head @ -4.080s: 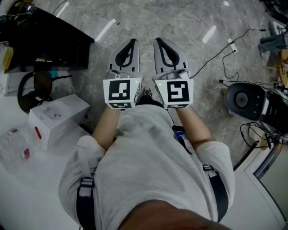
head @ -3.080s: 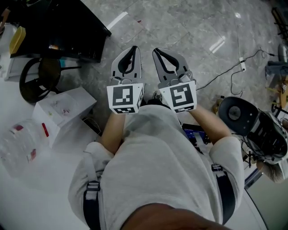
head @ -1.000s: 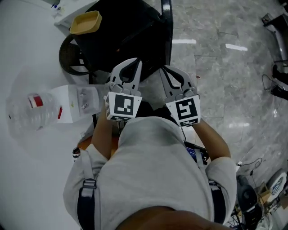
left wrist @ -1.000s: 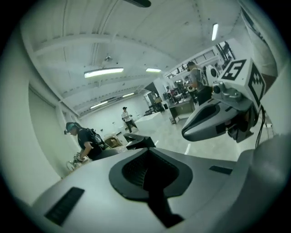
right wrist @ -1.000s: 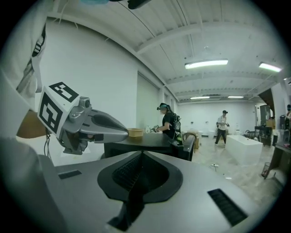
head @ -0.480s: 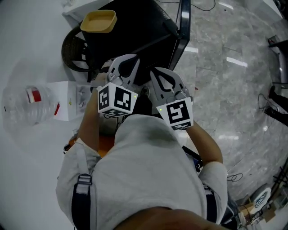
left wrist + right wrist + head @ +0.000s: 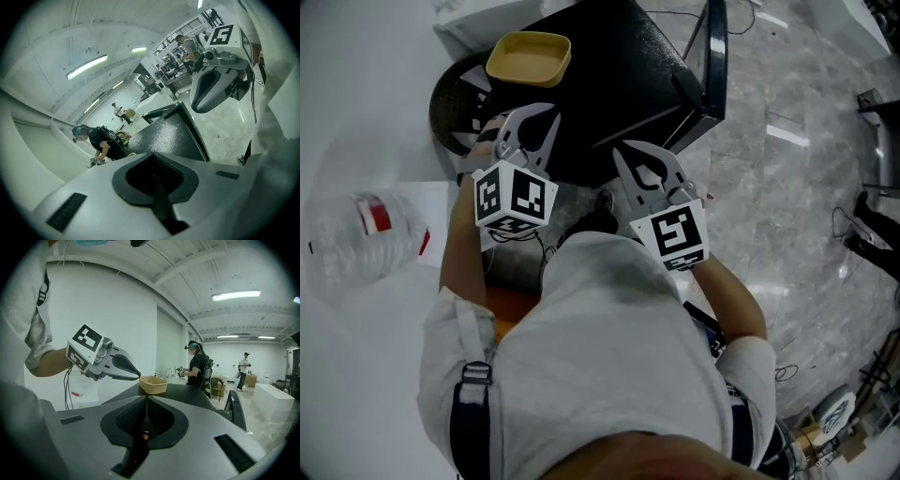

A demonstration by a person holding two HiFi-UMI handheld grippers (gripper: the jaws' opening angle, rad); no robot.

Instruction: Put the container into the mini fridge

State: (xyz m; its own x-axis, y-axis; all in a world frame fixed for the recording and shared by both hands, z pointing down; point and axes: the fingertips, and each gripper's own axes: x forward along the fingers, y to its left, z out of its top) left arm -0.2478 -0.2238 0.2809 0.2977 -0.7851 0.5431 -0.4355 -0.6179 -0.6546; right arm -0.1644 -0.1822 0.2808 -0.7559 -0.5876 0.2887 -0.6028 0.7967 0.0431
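Note:
A shallow yellow container (image 7: 530, 58) sits on top of the black mini fridge (image 7: 619, 84). The fridge door (image 7: 713, 56) stands ajar on its right side. My left gripper (image 7: 551, 112) is shut and empty, its tips over the fridge's near left corner, just short of the container. My right gripper (image 7: 619, 150) is shut and empty too, in front of the fridge's near edge. In the right gripper view the container (image 7: 153, 384) lies straight ahead, with the left gripper (image 7: 137, 376) pointing at it from the left. The left gripper view shows the fridge top (image 7: 173, 136) past shut jaws.
A black round stool (image 7: 455, 103) stands left of the fridge. A clear plastic bottle (image 7: 356, 239) with a red label and a white box (image 7: 431, 202) lie at the left. People (image 7: 199, 364) stand in the room behind. Cables (image 7: 862, 234) lie on the floor at the right.
The view has swung round from bare floor to the fridge. In the last second my left gripper has moved up and left toward the container; the right one stayed low near the fridge edge.

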